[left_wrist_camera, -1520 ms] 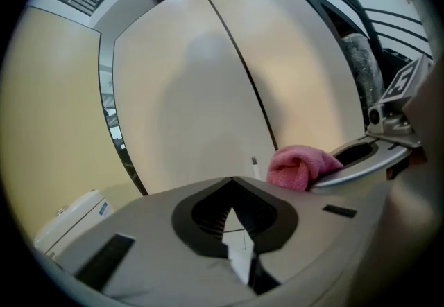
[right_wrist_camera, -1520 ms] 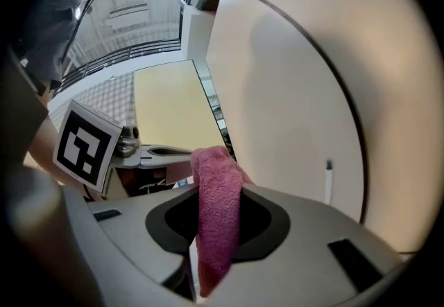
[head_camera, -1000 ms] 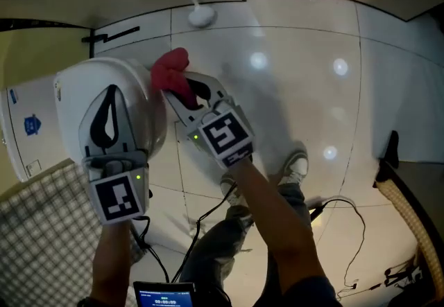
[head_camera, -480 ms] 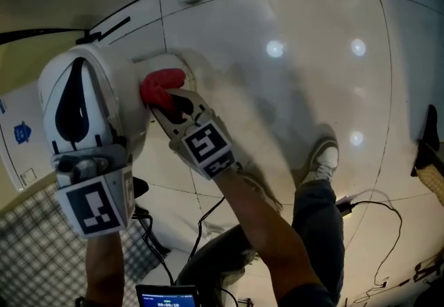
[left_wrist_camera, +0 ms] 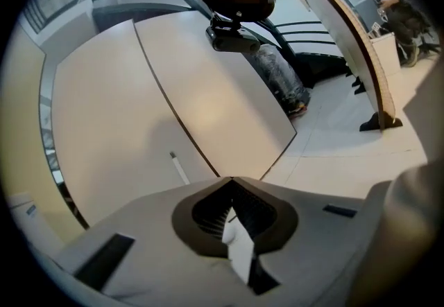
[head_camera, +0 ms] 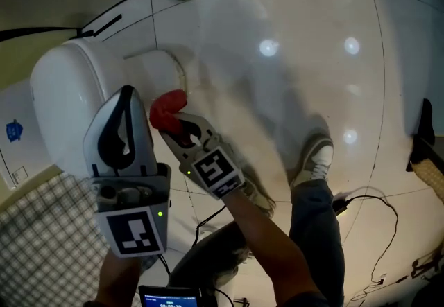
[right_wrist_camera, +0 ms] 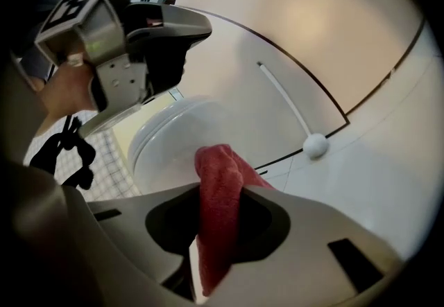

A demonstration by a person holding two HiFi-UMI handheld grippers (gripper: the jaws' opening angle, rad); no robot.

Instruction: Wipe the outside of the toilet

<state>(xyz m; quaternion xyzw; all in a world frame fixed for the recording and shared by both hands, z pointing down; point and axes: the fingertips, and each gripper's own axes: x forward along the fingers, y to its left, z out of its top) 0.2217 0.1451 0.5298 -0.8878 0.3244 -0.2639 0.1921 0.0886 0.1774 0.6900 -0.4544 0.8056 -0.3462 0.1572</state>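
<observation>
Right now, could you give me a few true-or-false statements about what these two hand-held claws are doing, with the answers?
1. The right gripper is shut on a red terry cloth. True.
2. The left gripper holds a yellow sponge. False: its jaws are together on nothing.
3. A pale sneaker stands on the glossy tiled floor. True.
4. The red terry cloth lies flat on the floor. False: it is held up beside the white ceramic toilet.

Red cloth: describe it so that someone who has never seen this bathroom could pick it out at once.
Find the white toilet at the head view's left. Beside its bowl, the right gripper has its tongs shut on a bunched cloth, the only red thing among white and grey.
</observation>
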